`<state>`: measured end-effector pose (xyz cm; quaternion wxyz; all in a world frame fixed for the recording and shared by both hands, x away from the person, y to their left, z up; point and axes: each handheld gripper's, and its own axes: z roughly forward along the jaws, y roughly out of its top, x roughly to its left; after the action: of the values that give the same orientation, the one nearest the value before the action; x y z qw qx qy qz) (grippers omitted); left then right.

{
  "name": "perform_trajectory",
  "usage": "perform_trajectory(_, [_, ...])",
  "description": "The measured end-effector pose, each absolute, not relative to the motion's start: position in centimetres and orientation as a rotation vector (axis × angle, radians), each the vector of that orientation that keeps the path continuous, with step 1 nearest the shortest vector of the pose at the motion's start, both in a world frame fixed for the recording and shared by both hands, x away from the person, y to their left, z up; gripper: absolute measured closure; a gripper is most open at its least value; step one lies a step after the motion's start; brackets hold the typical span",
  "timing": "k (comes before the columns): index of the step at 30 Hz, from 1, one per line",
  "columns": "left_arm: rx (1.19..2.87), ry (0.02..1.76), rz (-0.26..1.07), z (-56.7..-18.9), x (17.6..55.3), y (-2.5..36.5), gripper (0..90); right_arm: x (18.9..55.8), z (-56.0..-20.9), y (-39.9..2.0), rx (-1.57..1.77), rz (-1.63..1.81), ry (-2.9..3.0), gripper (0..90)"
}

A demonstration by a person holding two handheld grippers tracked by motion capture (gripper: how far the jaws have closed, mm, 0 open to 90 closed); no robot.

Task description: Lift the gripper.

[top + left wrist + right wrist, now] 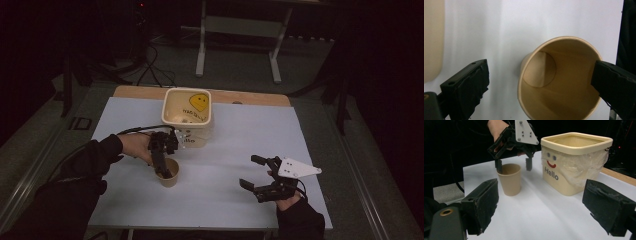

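One paper cup point(168, 173) and one cream tub point(187, 117) stand on the white table point(225, 200). My left gripper point(514, 166) hangs over the cup with jaws spread wide, one jaw dipped inside the rim, the other outside toward the tub, neither pad pressing. My right gripper point(256, 175) rests well apart, jaws wide with nothing between them. My right gripper view shows the tub's smiley and "Hello"; my left gripper view looks down to the cup's bare bottom.

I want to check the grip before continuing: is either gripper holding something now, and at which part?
Nothing is held. The left gripper hangs open over the paper cup, one jaw at its rim, the other outside. The right gripper is open and empty.
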<state>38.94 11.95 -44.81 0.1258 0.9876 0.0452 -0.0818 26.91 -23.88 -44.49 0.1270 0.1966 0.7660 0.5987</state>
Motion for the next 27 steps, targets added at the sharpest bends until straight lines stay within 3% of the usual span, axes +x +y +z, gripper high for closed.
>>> perform_trajectory(27, [2.884,0.143,-0.194,-39.3,38.5,12.3,2.1,27.1,-44.6,-23.5,0.562,1.745,2.26,13.4])
